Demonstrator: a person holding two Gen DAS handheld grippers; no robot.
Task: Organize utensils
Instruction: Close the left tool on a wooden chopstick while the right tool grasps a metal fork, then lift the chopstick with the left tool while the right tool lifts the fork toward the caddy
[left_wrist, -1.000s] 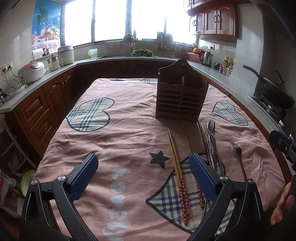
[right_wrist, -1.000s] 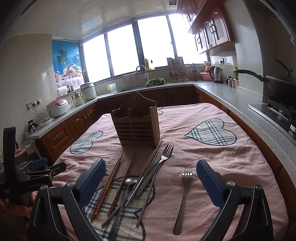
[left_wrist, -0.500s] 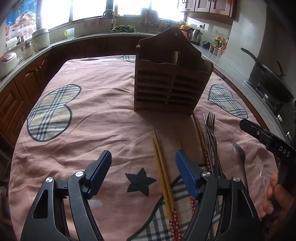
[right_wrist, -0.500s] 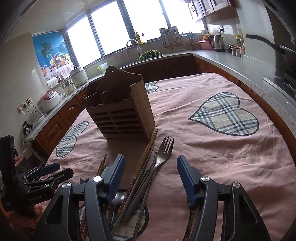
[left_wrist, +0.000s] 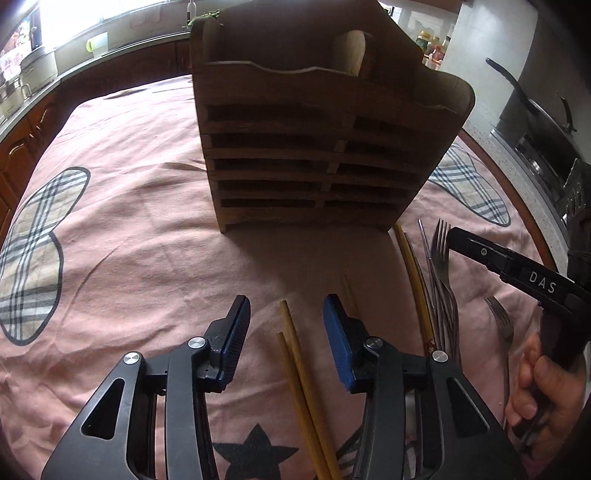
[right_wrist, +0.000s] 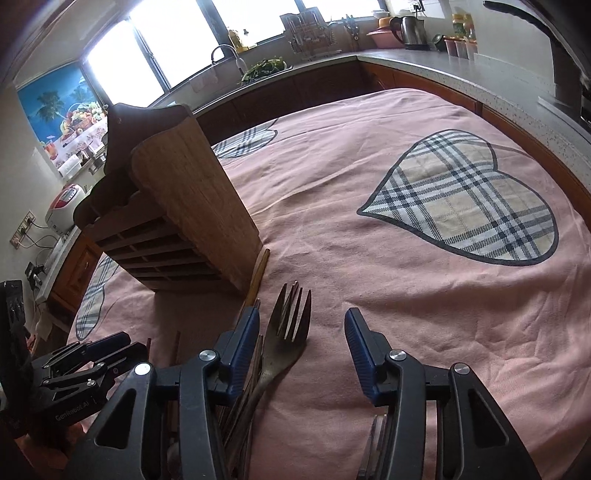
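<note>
Left gripper (left_wrist: 284, 325) closing astride two bamboo chopsticks (left_wrist: 301, 376), pads not touching, wooden holder (left_wrist: 317, 155) at twelve o'clock, right gripper (right_wrist: 301, 332) closing around fork (right_wrist: 286, 332), unclamped

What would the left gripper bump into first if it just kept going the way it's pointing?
Probably the chopsticks lying between the left gripper's closing jaws, then the pink tablecloth under them; it tilts downward, well short of the wooden holder.

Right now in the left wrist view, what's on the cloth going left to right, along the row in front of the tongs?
Plaid heart patch → pair of chopsticks between the left tongs, closing → bundle of forks → single fork → hand holding the right tongs.
</note>
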